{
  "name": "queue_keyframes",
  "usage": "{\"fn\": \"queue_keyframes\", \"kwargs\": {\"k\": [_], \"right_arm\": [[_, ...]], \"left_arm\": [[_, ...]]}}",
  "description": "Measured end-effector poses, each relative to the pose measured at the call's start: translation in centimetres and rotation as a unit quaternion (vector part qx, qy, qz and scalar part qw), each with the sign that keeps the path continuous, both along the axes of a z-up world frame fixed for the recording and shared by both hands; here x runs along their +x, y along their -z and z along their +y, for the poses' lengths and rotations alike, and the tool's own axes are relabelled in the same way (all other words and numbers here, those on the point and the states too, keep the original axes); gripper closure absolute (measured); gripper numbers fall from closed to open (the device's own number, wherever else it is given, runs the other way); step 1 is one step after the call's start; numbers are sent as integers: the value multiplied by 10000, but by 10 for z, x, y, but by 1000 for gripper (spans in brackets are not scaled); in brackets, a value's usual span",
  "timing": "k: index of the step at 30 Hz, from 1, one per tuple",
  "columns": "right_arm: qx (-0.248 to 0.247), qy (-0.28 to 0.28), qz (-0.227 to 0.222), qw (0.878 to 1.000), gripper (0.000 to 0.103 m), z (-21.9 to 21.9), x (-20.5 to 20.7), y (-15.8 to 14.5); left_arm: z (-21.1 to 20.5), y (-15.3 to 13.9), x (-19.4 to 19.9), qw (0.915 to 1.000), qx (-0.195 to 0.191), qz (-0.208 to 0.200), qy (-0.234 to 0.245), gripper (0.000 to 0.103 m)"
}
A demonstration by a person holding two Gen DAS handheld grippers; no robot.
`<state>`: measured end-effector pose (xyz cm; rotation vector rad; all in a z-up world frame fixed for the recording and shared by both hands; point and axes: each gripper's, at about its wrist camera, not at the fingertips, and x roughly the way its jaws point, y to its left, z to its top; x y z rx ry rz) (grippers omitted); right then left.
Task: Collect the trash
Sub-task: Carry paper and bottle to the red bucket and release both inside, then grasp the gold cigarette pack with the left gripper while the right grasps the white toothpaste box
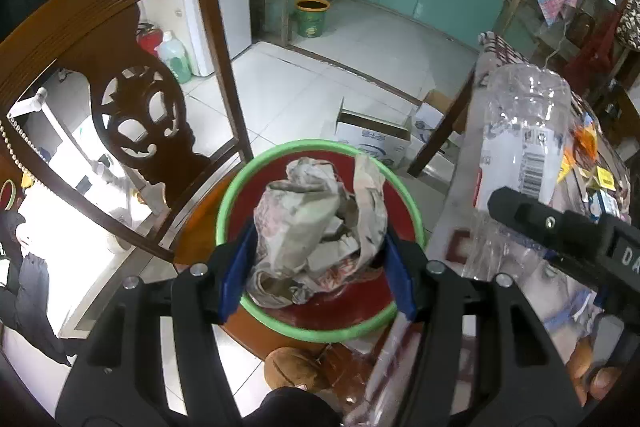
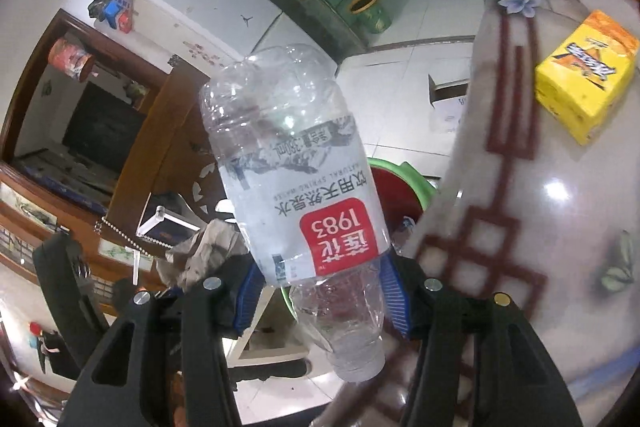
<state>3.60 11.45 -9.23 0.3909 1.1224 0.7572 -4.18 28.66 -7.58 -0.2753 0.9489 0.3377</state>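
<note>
A crumpled wad of newspaper (image 1: 316,223) sits between the blue pads of my left gripper (image 1: 318,255), which is shut on it. The wad hangs just above a round bin with a green rim (image 1: 240,179) and a red inside. My right gripper (image 2: 322,287) is shut on a clear, empty plastic water bottle (image 2: 296,163) with a red and white label, its neck pointing back toward the camera. In the left wrist view the bottle (image 1: 520,131) is held to the right of the bin, and the right gripper's black finger (image 1: 520,215) shows beside it. In the right wrist view the bin rim (image 2: 416,175) lies behind the bottle.
A carved wooden chair (image 1: 120,67) stands left of the bin. On the right is a table with a flowered cloth (image 2: 520,187), bearing a yellow box (image 2: 584,75) and small clutter. An open cardboard box (image 1: 376,135) lies on the tiled floor, with a green bucket (image 1: 312,17) farther back.
</note>
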Motion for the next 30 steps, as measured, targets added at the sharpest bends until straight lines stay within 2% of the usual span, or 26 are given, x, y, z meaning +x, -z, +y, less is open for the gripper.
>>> {"fn": "queue_keyframes", "kwargs": {"k": [2,4,5,6,8,15,19,22,24,30], "right_arm": [[25,-1,-11,10000,51,4,3,-1],[61,14,-14,10000,45,7,7,-1],[80,42,-16,10000,29,6,6,1],[139,119,-16,9998,23,4,6,0],[226,220,-48,9995,23,-3,4,0],[188,656,-654,9955,23,-47,-21,-24],[30,780,-876,9931,23,-77,-38,-35],[-145,883,-965,9913,23,-103,-52,-39],[-388,961,-1040,9892,23,-122,-59,-43],[-1049,1295,-1108,9798,23,-194,-77,-42]], "left_arm": [[5,1,0,10000,-41,2,-63,46],[9,3,1,9999,-107,24,-104,46],[10,3,1,9999,-124,36,-114,46],[11,4,2,9998,-134,51,-116,46],[9,5,2,9998,-139,84,-64,46],[3,6,5,9999,-82,132,44,46],[3,11,8,9997,-105,199,-21,42],[2,13,10,9996,-27,271,-59,33],[-1,14,11,9995,-1,287,-100,20],[-11,11,14,9995,12,279,-148,12]]}}
